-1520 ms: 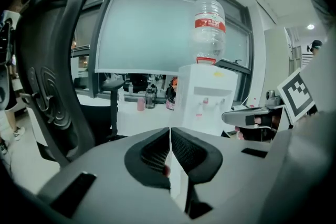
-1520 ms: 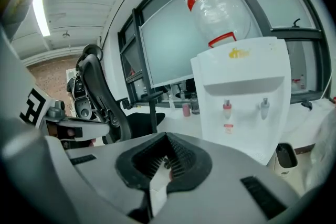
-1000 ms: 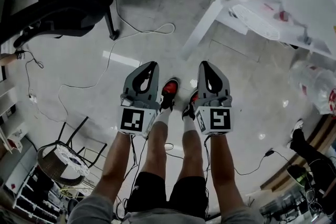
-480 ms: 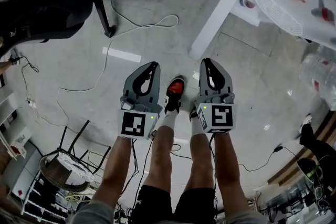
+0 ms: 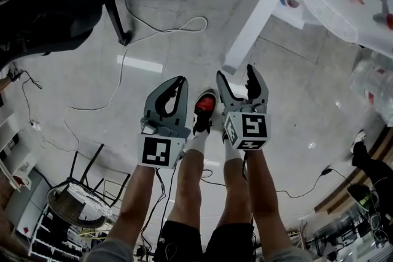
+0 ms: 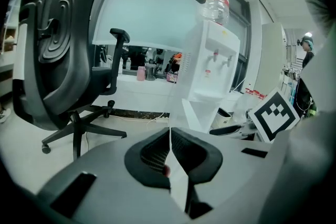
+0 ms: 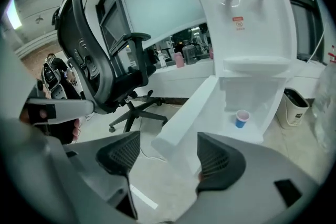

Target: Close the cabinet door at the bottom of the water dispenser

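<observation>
On the right gripper [image 5: 236, 73] the fingers, shut before, are opening, empty; on the left gripper [image 5: 180, 80] they press together. A glancing push could swing the cabinet door [image 7: 185, 115] wider.

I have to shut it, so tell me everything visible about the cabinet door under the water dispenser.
The cabinet door is a plain white panel, plastic-looking, with no handle visible. It stands upright, swung wide open from the base of the water dispenser, its free edge toward the camera. The cabinet behind it holds a small blue cup. Nothing touches the door.
</observation>
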`<state>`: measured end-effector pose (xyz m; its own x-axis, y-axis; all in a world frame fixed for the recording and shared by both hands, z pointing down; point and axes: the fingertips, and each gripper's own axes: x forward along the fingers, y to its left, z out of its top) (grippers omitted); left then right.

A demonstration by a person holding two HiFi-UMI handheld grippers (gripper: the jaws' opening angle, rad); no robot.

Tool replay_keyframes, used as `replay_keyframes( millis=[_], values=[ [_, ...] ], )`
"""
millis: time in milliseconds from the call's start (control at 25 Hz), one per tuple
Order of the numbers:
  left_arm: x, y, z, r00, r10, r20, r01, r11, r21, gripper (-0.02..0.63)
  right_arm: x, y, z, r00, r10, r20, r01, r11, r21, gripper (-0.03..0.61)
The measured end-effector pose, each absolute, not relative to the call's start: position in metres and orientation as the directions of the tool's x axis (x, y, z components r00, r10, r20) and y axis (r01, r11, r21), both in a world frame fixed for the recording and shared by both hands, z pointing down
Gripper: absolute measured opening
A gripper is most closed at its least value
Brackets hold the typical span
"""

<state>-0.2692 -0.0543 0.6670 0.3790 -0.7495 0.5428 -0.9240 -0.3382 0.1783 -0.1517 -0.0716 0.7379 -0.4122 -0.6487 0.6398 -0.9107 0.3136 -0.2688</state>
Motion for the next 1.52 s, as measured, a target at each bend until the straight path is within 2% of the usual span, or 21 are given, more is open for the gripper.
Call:
replay_keyframes(
  millis=[280, 440, 880, 1520],
  values=[
    [-0.271, -0.061, 0.672, 0.395, -0.741, 0.543, -0.918, -0.348, 0.191, 0.031, -0.156, -0.078, 0.748, -0.376, -0.652, 0.658, -0.926, 0.292, -0.24, 0.325],
    [-0.274, -0.064, 0.674, 0.395, -0.74, 0.545, -0.917, -0.356, 0.181, 0.031, -0.156, -0.078, 0.749, -0.356, -0.655, 0.667, -0.934, 0.278, -0.225, 0.241],
    [-0.266, -0.061, 0.68, 0.405, -0.724, 0.558, -0.91, -0.379, 0.169, 0.031, -0.15, -0.074, 0.748, -0.34, -0.66, 0.67, -0.94, 0.261, -0.22, 0.225],
    [-0.208, -0.049, 0.676, 0.449, -0.704, 0.551, -0.886, -0.43, 0.172, 0.031, -0.073, -0.045, 0.748, -0.263, -0.685, 0.679, -0.965, 0.196, -0.176, 0.178]
  ],
)
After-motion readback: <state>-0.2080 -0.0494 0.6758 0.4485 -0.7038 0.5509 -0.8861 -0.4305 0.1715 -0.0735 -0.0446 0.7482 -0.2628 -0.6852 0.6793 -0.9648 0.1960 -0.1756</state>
